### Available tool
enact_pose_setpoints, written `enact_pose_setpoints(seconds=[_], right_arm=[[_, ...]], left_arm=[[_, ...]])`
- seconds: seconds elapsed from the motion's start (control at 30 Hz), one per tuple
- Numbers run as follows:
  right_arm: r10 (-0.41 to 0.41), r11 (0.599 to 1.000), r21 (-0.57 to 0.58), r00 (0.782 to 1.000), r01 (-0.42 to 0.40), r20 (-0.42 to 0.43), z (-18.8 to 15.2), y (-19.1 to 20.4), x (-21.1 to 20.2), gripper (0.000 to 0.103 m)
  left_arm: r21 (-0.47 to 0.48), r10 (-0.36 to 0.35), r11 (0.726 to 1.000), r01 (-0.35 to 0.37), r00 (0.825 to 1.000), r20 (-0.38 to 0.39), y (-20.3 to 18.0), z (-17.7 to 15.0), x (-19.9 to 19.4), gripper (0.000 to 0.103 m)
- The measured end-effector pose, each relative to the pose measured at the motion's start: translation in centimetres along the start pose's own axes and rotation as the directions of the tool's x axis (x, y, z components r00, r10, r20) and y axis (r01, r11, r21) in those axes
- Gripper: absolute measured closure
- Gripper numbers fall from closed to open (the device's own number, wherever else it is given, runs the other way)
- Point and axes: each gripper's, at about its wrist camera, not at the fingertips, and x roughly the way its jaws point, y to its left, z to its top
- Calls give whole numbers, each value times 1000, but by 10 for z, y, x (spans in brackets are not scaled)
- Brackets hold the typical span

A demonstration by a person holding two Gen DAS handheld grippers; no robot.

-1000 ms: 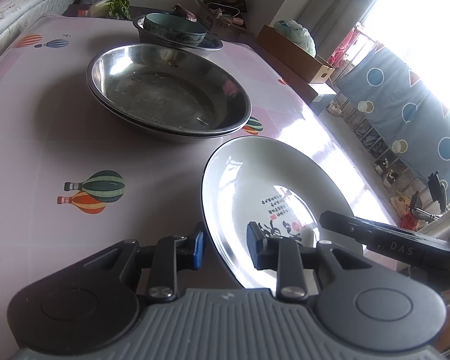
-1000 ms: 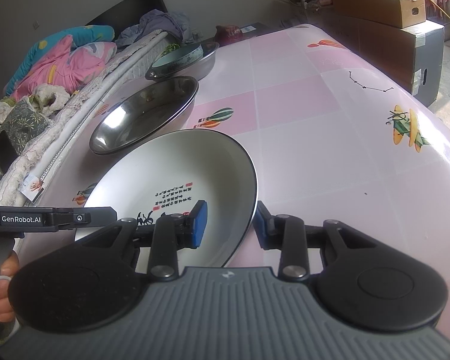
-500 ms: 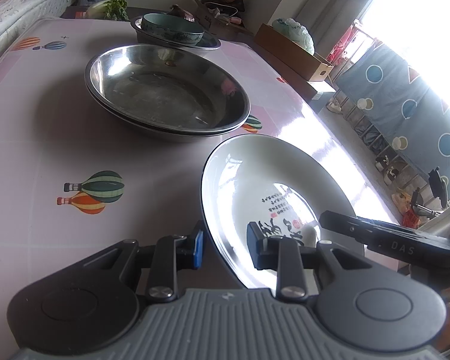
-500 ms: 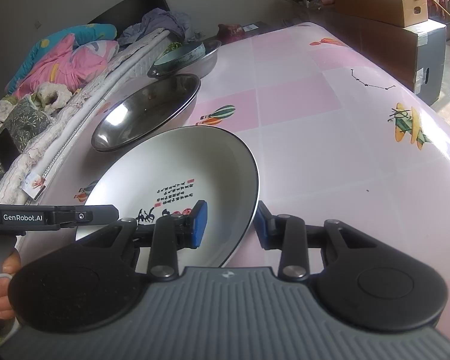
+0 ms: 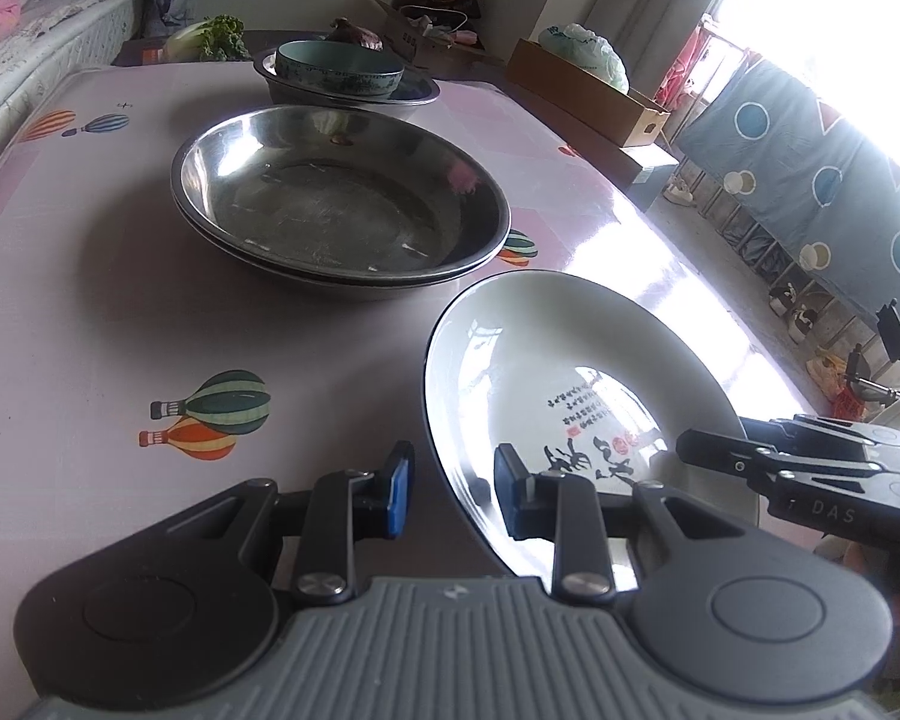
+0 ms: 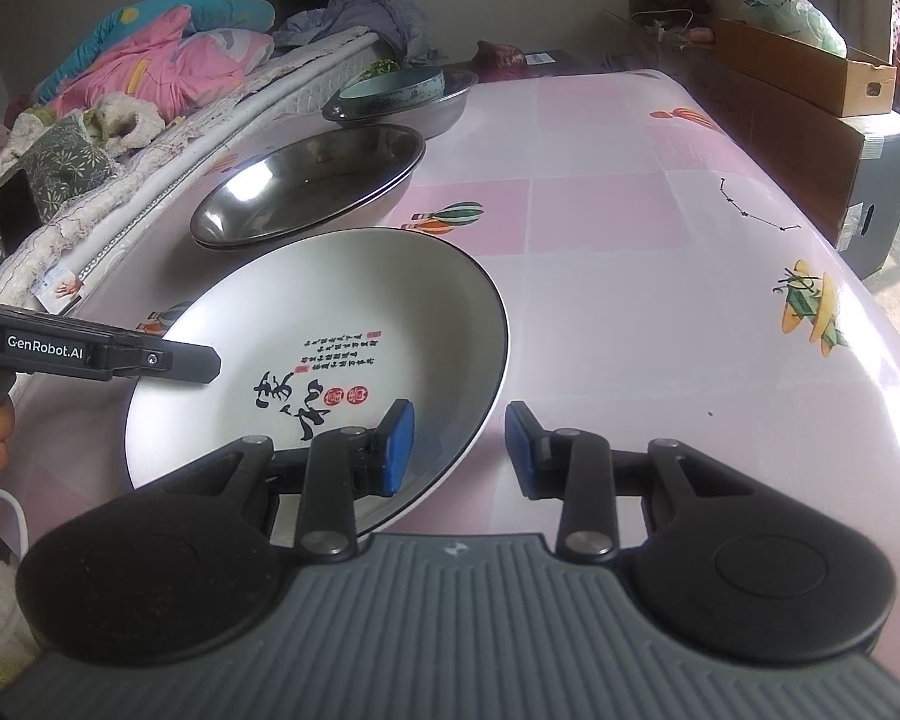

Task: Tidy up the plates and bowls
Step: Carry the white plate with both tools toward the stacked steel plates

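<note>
Nothing shifted: both hand-held grippers (image 5: 453, 495) (image 6: 459, 450) narrow astride white plate (image 6: 354, 324) rims, open tabletop (image 6: 660, 312) rightward.

Pink balloon-print worktop (image 6: 660, 210), bed with heaped bedding (image 6: 150, 66) along one side, cardboard box (image 6: 810, 66) opposite, bright window (image 5: 840, 18) glare, plain wall.

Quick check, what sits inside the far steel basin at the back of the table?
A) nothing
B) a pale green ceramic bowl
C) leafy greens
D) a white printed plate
B: the pale green ceramic bowl rests inside the far steel basin; the white black-rimmed plate with calligraphy is up front, its rim between both claws' fingers.
</note>
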Motion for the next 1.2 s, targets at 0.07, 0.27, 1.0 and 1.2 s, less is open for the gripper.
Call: enact_pose_setpoints(seconds=[0.07,0.27,1.0,1.2], right_arm=[[-6,1000,0,1000,6,9,-2,1,-1,70],[-19,1000,-15,999,19,32,-7,9,0,70],[-57,996,-63,996,62,71,-6,8,2,72],[-70,994,-78,994,76,79,-11,13,-3,72]], left_arm=[[37,22,999,-22,1000,0,-5,1,1,74],[108,62,992,-61,998,-4,-16,2,4,72],[102,23,995,-19,999,-35,-17,-1,-1,75],[131,37,991,-30,998,-52,-19,7,6,72]])
